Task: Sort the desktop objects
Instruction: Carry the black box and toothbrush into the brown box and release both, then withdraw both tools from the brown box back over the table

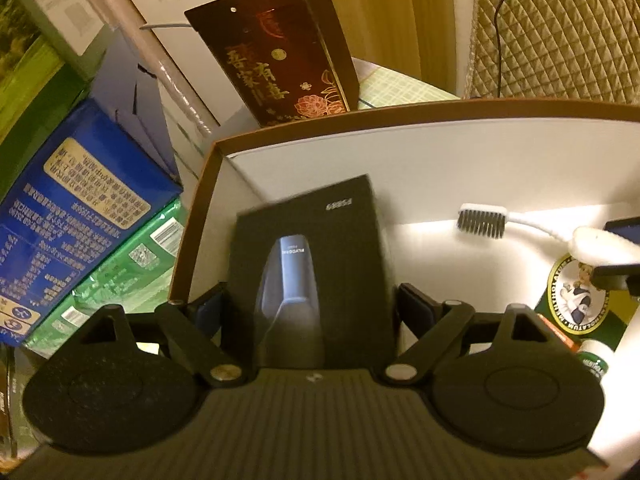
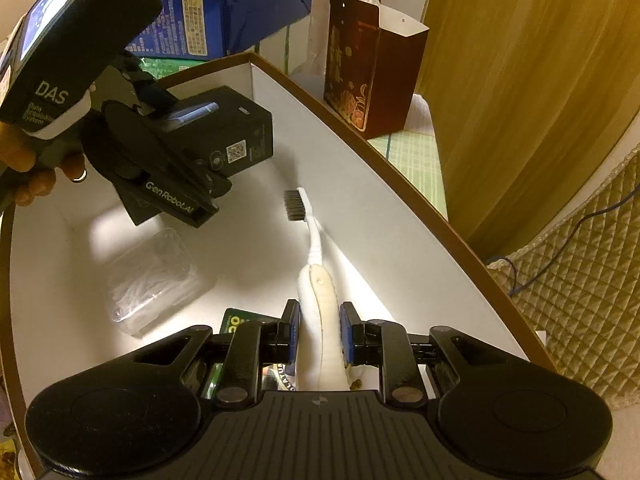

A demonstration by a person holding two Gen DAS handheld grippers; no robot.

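My left gripper (image 1: 310,304) is shut on a black shaver box (image 1: 310,256) and holds it inside the white storage box (image 1: 440,152) near its far left corner. The same black box (image 2: 236,124) and left gripper (image 2: 160,120) show in the right wrist view. My right gripper (image 2: 319,330) is shut on the handle of a white toothbrush (image 2: 318,300), whose dark bristles (image 2: 294,204) point to the far wall. The toothbrush (image 1: 500,220) also shows in the left wrist view.
A clear plastic case of floss picks (image 2: 152,280) lies on the box floor at left. A green Mentholatum package (image 1: 576,300) lies under the toothbrush. A dark red gift bag (image 2: 368,60) stands behind the box. Blue and green cartons (image 1: 80,220) are stacked at left.
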